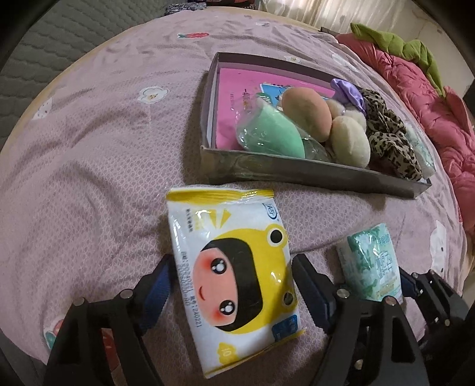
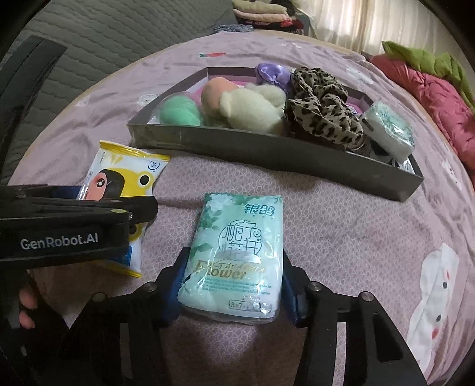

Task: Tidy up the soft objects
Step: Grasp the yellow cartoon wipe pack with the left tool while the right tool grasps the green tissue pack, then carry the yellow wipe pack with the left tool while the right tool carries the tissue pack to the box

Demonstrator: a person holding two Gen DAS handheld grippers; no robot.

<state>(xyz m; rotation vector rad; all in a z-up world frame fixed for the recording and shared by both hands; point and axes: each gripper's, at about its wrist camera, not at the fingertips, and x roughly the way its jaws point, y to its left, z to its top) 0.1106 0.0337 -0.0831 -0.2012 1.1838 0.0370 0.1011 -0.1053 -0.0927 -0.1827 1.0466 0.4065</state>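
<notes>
A white and yellow wipes pack (image 1: 234, 267) with a cartoon face lies flat on the mauve bedspread (image 1: 89, 178). My left gripper (image 1: 234, 279) stands open around it, a finger at each long side, neither pressing it. My right gripper (image 2: 234, 276) is shut on a green tissue pack (image 2: 237, 252), its blue pads against both sides; the pack rests on the bed. Behind them sits a shallow grey box (image 2: 267, 151) holding a green sponge (image 2: 178, 111), cream puffs (image 2: 249, 110), a leopard scrunchie (image 2: 323, 107), a purple scrunchie (image 2: 271, 74) and another tissue pack (image 2: 389, 130).
A pink quilt (image 1: 430, 104) and a green cloth (image 1: 400, 44) are heaped at the bed's right edge. Grey quilted padding (image 2: 104, 32) lies beyond the left edge. Folded clothes (image 2: 261, 12) are stacked at the back. A person's fingers (image 2: 26, 303) hold the left gripper.
</notes>
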